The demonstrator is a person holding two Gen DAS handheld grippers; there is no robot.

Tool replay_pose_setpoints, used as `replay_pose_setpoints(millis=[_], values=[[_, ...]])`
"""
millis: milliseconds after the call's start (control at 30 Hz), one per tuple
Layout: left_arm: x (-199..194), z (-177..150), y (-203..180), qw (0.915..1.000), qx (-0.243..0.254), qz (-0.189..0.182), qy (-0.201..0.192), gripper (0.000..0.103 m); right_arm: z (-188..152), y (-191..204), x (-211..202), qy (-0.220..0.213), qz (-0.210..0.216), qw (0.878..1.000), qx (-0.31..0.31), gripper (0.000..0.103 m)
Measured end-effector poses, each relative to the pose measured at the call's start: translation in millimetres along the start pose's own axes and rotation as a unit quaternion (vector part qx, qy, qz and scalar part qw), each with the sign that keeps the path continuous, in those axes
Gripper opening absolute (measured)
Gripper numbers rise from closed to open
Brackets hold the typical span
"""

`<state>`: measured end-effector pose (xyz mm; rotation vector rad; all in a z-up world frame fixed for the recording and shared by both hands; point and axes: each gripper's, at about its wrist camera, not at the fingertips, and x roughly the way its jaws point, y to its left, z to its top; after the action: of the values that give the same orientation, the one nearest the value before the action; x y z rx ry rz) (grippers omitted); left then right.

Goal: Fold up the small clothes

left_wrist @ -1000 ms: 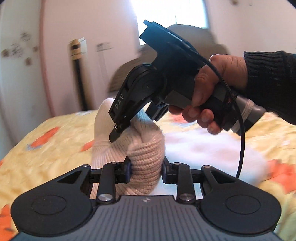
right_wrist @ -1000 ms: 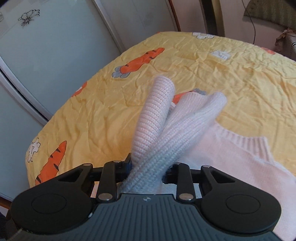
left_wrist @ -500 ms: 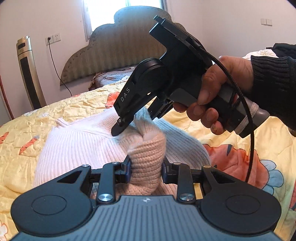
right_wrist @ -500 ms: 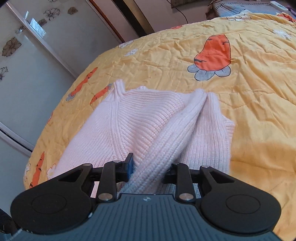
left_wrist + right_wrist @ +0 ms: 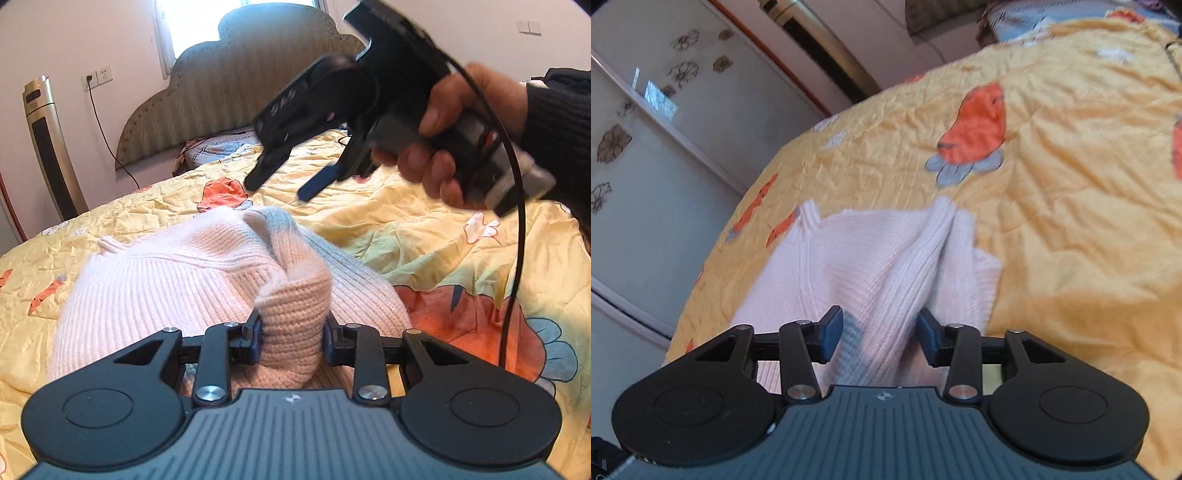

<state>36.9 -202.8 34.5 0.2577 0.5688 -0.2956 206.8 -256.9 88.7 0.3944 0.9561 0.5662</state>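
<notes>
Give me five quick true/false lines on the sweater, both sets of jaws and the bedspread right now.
1. The left gripper has its jaws shut on a bunched fold of the pink sweater. True.
2. The right gripper is clamped on the sweater. False: its jaws stand open, with the knit loose between them.
3. The sweater lies on a yellow bedspread with carrot prints. True.
4. The sweater is dark blue. False: it is pale pink.
5. In the left wrist view the right gripper is pressed into the sweater. False: it hangs above the bedspread, clear of the knit.

The sweater (image 5: pixel 155 280) lies on the quilt (image 5: pixel 424 229), headboard (image 5: pixel 236 77) behind.
</notes>
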Motion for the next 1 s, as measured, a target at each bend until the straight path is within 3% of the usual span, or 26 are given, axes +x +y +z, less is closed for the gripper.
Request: replay_pose_setpoints(millis=[67, 100, 167, 267, 367, 433, 467, 500, 600, 733, 867, 1000], values=[[2, 0, -3, 1.0, 0.005, 0.005, -0.002, 0.03, 7, 1, -20, -0.044, -0.039, 0.998, -0.003, 0.06], [2, -1, -5, 0.9999, 0.008, 0.007, -0.003, 0.03, 11, 2, -26, -0.058, -0.038, 0.998, 0.002, 0.06], [1, -1, -7, 0.9998, 0.018, 0.012, -0.005, 0.03, 16, 4, -28, -0.058, 0.003, 0.998, 0.012, 0.059], [-1, 2, -7, 0.9993, 0.033, 0.016, -0.009, 0.03, 21, 14, -5, -0.009, 0.037, 0.999, 0.01, 0.06], [1, 2, -5, 0.9991, 0.039, 0.017, -0.008, 0.03, 21, 19, 31, 0.057, -0.011, 0.998, 0.001, 0.061], [0, 5, -2, 0.9996, 0.026, 0.011, -0.002, 0.03, 20, 17, 48, 0.063, -0.014, 0.998, 0.002, 0.054], [-1, 6, 0, 0.9998, 0.02, 0.008, 0.002, 0.03, 20, 18, 51, 0.055, -0.01, 0.998, -0.002, 0.031], [-1, 9, 2, 0.9999, 0.012, 0.006, 0.005, 0.03, 18, 19, 53, 0.052, -0.01, 0.999, -0.009, 0.019], [-4, 17, 8, 0.9998, -0.015, -0.006, 0.011, 0.03, 13, 35, 47, 0.033, -0.022, 0.998, -0.057, 0.015], [3, 18, 6, 0.9994, -0.015, -0.02, 0.022, 0.03, 21, 39, 12, -0.011, 0.002, 0.998, -0.066, 0.014], [8, 11, -3, 0.9997, 0.005, -0.011, 0.02, 0.03, 14, 7, 26, 0.022, -0.035, 0.999, -0.035, 0.013], [8, 11, 0, 0.9997, 0.003, -0.014, 0.021, 0.03, 4, 1, 29, 0.005, -0.021, 1.0, -0.013, 0.013]])
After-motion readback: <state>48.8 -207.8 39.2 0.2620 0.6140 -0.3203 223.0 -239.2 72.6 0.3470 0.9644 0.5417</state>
